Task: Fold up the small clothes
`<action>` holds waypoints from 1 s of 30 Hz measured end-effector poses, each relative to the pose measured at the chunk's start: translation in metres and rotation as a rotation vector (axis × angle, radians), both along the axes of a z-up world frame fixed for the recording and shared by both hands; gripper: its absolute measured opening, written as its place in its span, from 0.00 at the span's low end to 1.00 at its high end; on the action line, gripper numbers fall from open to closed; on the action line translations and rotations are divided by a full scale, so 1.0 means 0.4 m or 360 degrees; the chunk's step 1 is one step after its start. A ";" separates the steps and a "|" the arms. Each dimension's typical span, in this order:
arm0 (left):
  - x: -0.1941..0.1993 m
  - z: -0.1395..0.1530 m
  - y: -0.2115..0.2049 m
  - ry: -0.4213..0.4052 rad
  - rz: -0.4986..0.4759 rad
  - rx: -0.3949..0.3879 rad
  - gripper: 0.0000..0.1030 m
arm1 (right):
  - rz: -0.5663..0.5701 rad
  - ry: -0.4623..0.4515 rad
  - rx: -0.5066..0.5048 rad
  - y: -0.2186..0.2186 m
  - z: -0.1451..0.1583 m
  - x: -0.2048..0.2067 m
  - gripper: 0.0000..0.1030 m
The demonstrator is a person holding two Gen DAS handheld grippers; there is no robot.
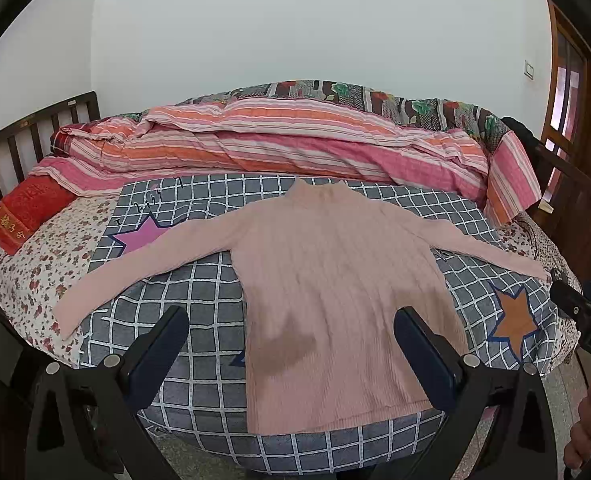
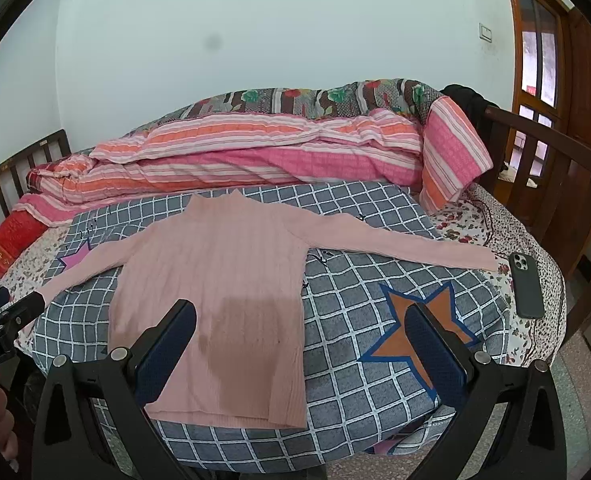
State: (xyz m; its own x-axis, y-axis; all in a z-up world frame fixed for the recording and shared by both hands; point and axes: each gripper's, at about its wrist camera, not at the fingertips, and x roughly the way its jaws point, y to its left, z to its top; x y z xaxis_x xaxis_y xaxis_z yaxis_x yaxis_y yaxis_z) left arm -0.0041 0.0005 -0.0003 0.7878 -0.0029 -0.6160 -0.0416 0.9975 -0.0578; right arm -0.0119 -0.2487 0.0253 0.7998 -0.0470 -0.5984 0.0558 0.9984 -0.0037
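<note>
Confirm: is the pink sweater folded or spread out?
Spread out: the pink sweater lies flat on the checked blanket, both sleeves extended sideways, no folds.

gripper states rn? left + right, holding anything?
Left claw: open, empty, above the pink sweater.
Right claw: open, empty, above the sweater's hem edge.

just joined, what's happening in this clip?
A person holds a gripper in each hand over a bed. A pink sweater lies flat and unfolded on the checked blanket, sleeves spread wide. The left gripper and right gripper are both open and hold nothing. A phone lies beyond the right sleeve. Folding hasn't started.
</note>
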 end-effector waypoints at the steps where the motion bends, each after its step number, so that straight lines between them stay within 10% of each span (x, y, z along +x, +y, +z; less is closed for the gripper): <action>1: 0.001 -0.001 0.001 0.0001 -0.0002 -0.0001 1.00 | 0.0000 0.0000 0.0000 0.000 0.000 0.000 1.00; 30: -0.001 0.002 0.006 0.0002 0.0003 0.0001 1.00 | -0.0004 0.0001 -0.0002 0.004 0.005 0.000 1.00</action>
State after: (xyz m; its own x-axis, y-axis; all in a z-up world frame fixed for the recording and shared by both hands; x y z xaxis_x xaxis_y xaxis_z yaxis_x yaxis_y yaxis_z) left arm -0.0045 0.0027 0.0005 0.7871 -0.0007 -0.6168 -0.0438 0.9974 -0.0571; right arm -0.0121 -0.2471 0.0271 0.7994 -0.0501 -0.5987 0.0585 0.9983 -0.0053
